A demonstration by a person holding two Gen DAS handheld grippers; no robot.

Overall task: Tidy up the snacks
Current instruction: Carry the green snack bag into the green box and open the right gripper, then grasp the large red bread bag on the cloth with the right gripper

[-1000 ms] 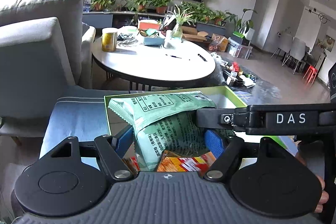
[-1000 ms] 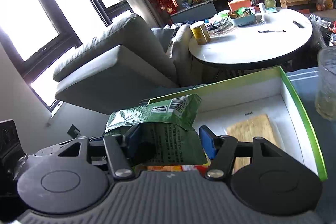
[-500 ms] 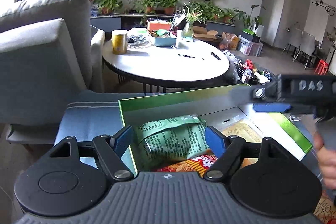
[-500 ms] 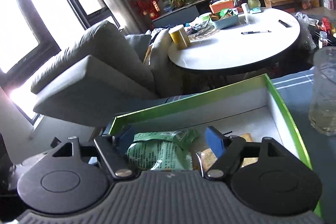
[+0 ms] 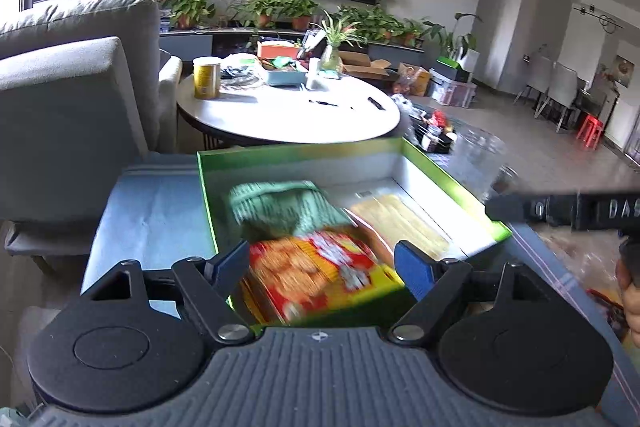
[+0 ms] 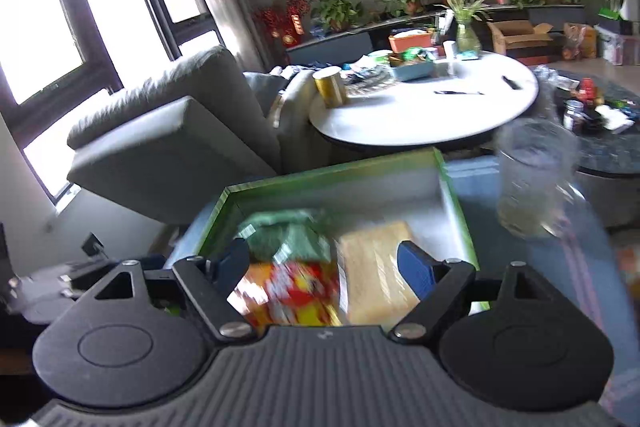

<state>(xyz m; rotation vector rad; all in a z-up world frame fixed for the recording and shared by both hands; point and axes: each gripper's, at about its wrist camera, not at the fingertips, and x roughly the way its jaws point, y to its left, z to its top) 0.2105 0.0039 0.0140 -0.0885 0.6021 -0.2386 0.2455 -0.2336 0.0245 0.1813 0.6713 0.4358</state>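
A green snack bag point(image 5: 280, 211) lies in the back left of a green-rimmed box point(image 5: 304, 151) with a white inside. A red and yellow pack point(image 5: 316, 271) lies in front of it and a tan pack point(image 5: 400, 223) to its right. My left gripper point(image 5: 320, 265) hovers at the box's near edge, its jaws opening and pressing on nothing. My right gripper point(image 6: 324, 267) stands open over the same box point(image 6: 332, 175), above the red pack point(image 6: 288, 291) and tan pack point(image 6: 376, 267), with the green bag point(image 6: 288, 239) beyond. The near things are blurred.
The box rests on a blue striped cloth point(image 5: 152, 211). A clear glass jar point(image 6: 532, 179) stands right of the box. A grey armchair point(image 5: 72, 99) is at the left and a round white table point(image 5: 288, 115) behind. A hand point(image 5: 630, 283) shows at the right edge.
Both grippers have let go of the green bag, which now lies in the box. Both have drawn back toward the box's near edge, and the left jaws have widened.
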